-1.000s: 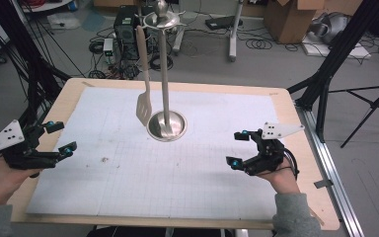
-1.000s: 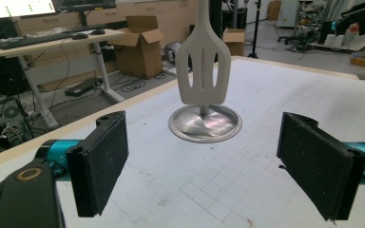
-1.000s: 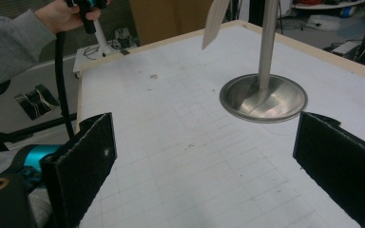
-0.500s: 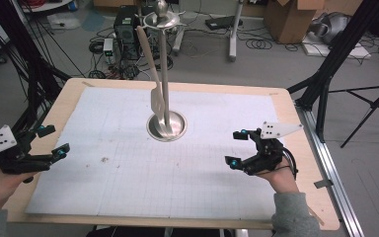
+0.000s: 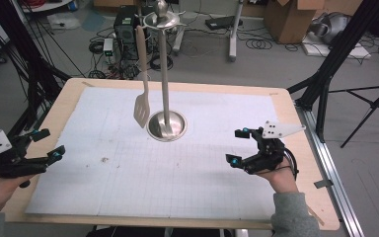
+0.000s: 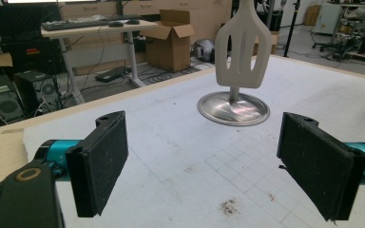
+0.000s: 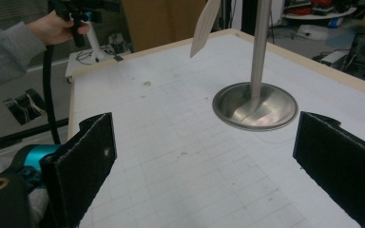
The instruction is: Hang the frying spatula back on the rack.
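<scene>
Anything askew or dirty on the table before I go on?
The spatula hangs tilted from the stand, its blade off to one side of the pole. A small dark smudge marks the white mat. Nothing spilled or broken.

White mat lies open between both grippers. Only obstacle: metal stand at center back, with spatula hanging just left of its pole, above the mat.
</scene>
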Tool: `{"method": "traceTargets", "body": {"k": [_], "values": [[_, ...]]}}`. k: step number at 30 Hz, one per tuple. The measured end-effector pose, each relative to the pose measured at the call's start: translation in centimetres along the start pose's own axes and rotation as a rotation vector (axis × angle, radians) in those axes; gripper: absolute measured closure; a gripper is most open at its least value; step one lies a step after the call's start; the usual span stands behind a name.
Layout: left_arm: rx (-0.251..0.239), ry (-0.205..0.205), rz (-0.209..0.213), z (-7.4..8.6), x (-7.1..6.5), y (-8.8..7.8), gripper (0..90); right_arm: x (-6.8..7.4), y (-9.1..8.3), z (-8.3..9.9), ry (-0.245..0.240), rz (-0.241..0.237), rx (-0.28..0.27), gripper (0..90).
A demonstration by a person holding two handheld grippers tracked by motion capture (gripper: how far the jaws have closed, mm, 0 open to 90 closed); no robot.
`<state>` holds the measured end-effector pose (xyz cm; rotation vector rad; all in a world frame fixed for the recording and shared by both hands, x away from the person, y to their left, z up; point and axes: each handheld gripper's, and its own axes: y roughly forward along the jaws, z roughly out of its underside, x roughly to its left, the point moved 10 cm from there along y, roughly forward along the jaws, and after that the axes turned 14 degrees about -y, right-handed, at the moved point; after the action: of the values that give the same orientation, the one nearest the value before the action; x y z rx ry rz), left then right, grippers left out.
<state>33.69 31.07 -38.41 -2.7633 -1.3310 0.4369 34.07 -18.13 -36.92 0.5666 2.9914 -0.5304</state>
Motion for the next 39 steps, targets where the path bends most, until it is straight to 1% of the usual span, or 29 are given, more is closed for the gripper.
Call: {"method": "traceTargets", "body": {"k": [3, 4, 5, 9, 10, 12, 14, 21, 24, 26, 29, 32, 36, 39], "values": [[-0.001, 0.001, -0.003, 0.1, 0.0, 0.1, 18.0, -0.1, -0.2, -0.1, 0.0, 0.02, -0.016, 6.1], [-0.001, 0.002, -0.005, 0.1, 0.0, 0.1, 18.0, -0.3, -0.3, -0.2, -0.003, 0.032, -0.03, 6.1], [-0.002, 0.001, -0.003, 0.1, 0.0, 0.1, 17.9, -0.2, -0.4, -0.1, 0.004, 0.036, -0.033, 6.1], [-0.009, -0.001, -0.011, 0.0, 0.1, 0.0, 17.5, -0.4, -0.8, -0.1, -0.007, 0.062, -0.066, 6.1], [-0.01, -0.002, -0.011, 0.0, 0.1, 0.0, 17.5, -0.4, -1.0, -0.1, -0.003, 0.066, -0.075, 6.1], [-0.011, -0.003, -0.019, 0.0, 0.2, 0.0, 17.3, -0.5, -1.3, 0.1, -0.003, 0.073, -0.085, 6.1], [-0.016, -0.008, -0.024, 0.0, 0.2, 0.1, 17.2, -0.8, -1.6, 0.4, 0.002, 0.094, -0.092, 6.1], [-0.004, -0.01, -0.032, 0.3, 0.1, 0.5, 16.5, -1.2, -2.7, 0.8, 0.009, 0.147, -0.123, 6.1], [0.005, -0.011, -0.039, 0.5, 0.2, 0.5, 16.3, -1.5, -3.1, 1.0, 0.007, 0.165, -0.132, 6.1], [0.008, -0.014, -0.042, 0.6, 0.2, 0.5, 16.2, -1.5, -3.4, 1.2, 0.02, 0.177, -0.136, 6.1], [0.015, -0.017, -0.053, 0.9, 0.4, 0.6, 16.2, -1.7, -3.5, 1.4, 0.021, 0.185, -0.135, 6.1], [0.028, -0.018, -0.064, 1.2, 0.6, 0.6, 16.2, -2.1, -3.7, 1.8, 0.024, 0.209, -0.128, 6.1], [0.021, -0.022, -0.083, 1.2, 0.9, 0.3, 16.2, -2.5, -4.4, 2.2, 0.033, 0.236, -0.144, 6.1], [0.017, -0.026, -0.105, 1.3, 1.4, 0.1, 16.2, -2.8, -4.9, 2.8, 0.032, 0.264, -0.13, 6.1]]}}
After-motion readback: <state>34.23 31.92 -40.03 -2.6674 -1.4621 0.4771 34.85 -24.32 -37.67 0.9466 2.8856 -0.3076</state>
